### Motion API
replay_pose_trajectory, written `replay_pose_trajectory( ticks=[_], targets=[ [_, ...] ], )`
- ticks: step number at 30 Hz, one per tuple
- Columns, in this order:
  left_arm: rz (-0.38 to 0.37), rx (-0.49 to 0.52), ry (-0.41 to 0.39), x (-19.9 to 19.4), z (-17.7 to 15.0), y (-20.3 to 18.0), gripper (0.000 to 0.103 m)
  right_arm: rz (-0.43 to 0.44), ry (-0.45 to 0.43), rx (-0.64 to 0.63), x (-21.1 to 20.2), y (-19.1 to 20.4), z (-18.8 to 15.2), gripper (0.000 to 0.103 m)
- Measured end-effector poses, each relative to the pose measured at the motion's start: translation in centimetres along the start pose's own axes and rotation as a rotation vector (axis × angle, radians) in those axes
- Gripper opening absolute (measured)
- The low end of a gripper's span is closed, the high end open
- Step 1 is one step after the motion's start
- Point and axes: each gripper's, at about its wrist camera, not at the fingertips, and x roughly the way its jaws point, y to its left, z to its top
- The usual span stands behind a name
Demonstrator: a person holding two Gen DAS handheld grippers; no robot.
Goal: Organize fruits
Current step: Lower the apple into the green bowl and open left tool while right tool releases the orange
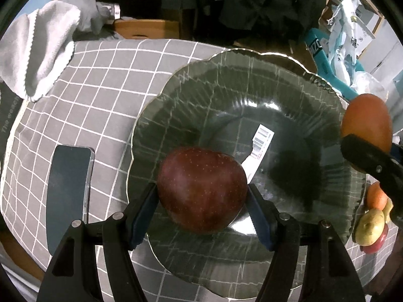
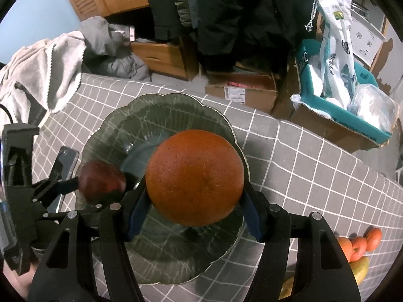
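Note:
A dark glass plate with a scalloped rim lies on the grey checked cloth; a barcode sticker shows through its middle. My left gripper is shut on a dark red apple, low over the plate's near left part. My right gripper is shut on a large orange, held above the plate. In the left wrist view the orange hangs at the plate's right rim. The right wrist view shows the apple in the left gripper at the plate's left.
A dark phone lies left of the plate. Loose fruit waits to the right: small oranges, a yellow pear and a red apple. A grey towel drapes the far left corner. Boxes and bags stand beyond the table's edge.

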Motion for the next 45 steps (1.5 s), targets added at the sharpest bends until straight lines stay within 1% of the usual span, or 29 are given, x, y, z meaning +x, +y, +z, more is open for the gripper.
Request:
replay_pose_trajectory(
  ticks=[4, 5, 6, 9, 11, 20, 24, 27, 36, 37, 38, 40, 45],
  targets=[
    [-0.013, 0.005, -0.010, -0.3, 0.2, -0.2, 0.074, 0.001, 0.001, 0.003, 0.0, -0.1, 0.0, 0.066],
    [-0.012, 0.011, -0.017, -0.5, 0.2, -0.2, 0.079, 0.001, 0.001, 0.004, 0.0, -0.1, 0.0, 0.066],
    [-0.003, 0.018, -0.029, -0.8, 0.3, -0.3, 0.082, 0.003, 0.001, 0.005, 0.0, -0.1, 0.0, 0.066],
    [0.012, 0.024, -0.051, -1.6, 0.4, -0.4, 0.082, 0.005, 0.002, 0.007, 0.0, -0.1, 0.1, 0.066],
    [0.005, 0.015, -0.066, -2.2, 0.5, -0.2, 0.082, 0.007, 0.007, 0.007, 0.1, -0.1, 0.1, 0.066],
    [0.023, -0.059, -0.112, -5.0, 0.2, 2.4, 0.084, 0.012, 0.064, -0.028, 1.9, 1.1, -0.3, 0.066],
    [0.031, -0.081, -0.117, -5.3, -0.1, 3.1, 0.084, 0.010, 0.095, -0.055, 2.8, 2.0, -0.7, 0.066],
    [0.023, -0.094, -0.119, -5.4, -0.3, 3.5, 0.084, 0.008, 0.117, -0.067, 3.4, 2.2, -1.1, 0.067],
    [0.030, -0.077, -0.131, -5.9, -0.4, 3.2, 0.084, 0.015, 0.167, -0.081, 4.5, 2.5, -1.7, 0.068],
    [0.031, -0.075, -0.132, -6.0, -0.4, 3.2, 0.084, 0.015, 0.156, -0.088, 4.4, 2.6, -1.7, 0.071],
    [0.032, -0.073, -0.133, -6.0, -0.4, 3.2, 0.084, 0.017, 0.140, -0.091, 4.2, 2.7, -1.6, 0.077],
    [0.033, -0.072, -0.136, -6.2, -0.4, 3.2, 0.084, 0.019, 0.120, -0.092, 3.7, 2.9, -1.3, 0.082],
    [0.032, -0.073, -0.148, -6.8, -0.7, 3.2, 0.084, 0.020, 0.092, -0.068, 2.6, 2.2, -0.7, 0.082]
  ],
)
